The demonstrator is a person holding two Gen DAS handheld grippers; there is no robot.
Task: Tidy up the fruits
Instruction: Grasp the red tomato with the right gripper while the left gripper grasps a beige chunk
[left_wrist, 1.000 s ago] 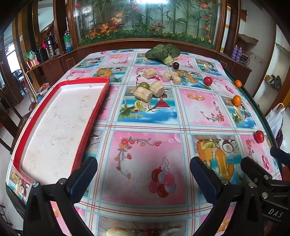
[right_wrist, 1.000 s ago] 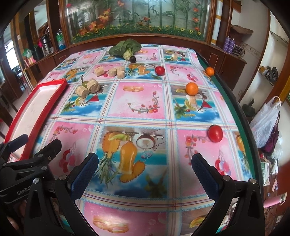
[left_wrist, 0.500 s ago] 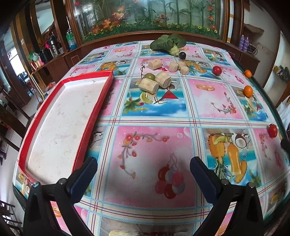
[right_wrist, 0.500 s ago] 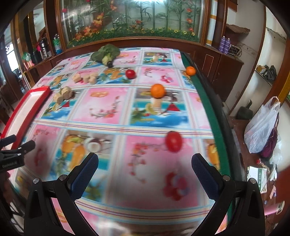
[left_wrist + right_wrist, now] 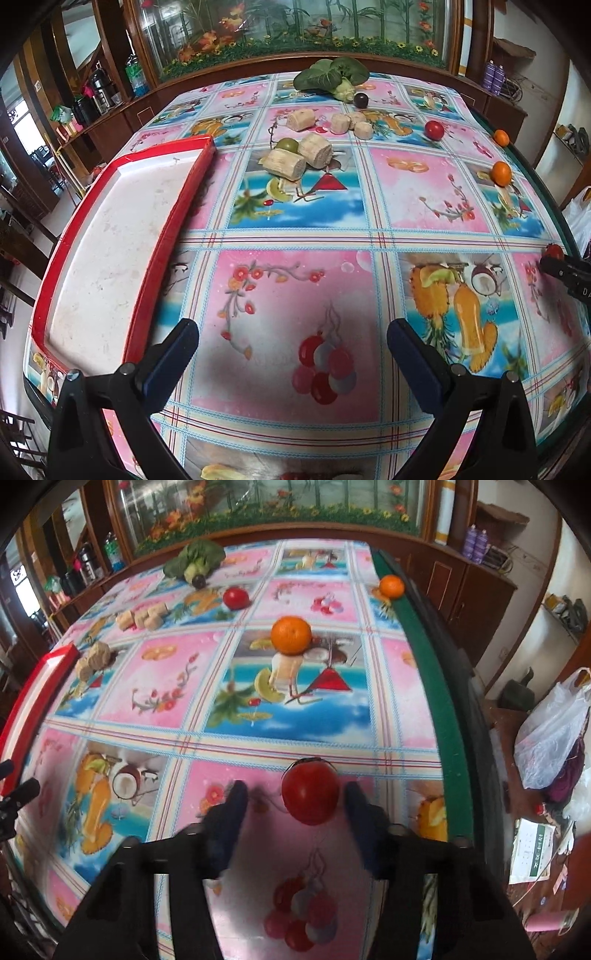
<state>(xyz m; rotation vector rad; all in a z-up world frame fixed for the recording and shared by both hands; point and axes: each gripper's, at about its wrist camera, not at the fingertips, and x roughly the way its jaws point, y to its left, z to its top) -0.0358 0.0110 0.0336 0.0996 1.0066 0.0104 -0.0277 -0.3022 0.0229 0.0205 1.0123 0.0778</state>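
The right gripper (image 5: 293, 794) has its fingers (image 5: 231, 814) spread around a tomato (image 5: 310, 794) near the table's right edge; the blurred view seems to show a gap on both sides, so nothing is held. The left gripper (image 5: 291, 341) hangs wide open and empty over the tablecloth (image 5: 417, 192), beside the red tray (image 5: 159, 251) at the left edge. 2 oranges (image 5: 290, 635) and another tomato (image 5: 235, 597) lie farther along the right side.

Right tongs (image 5: 293, 805) parted around red tomato (image 5: 310, 794), fingers blurred
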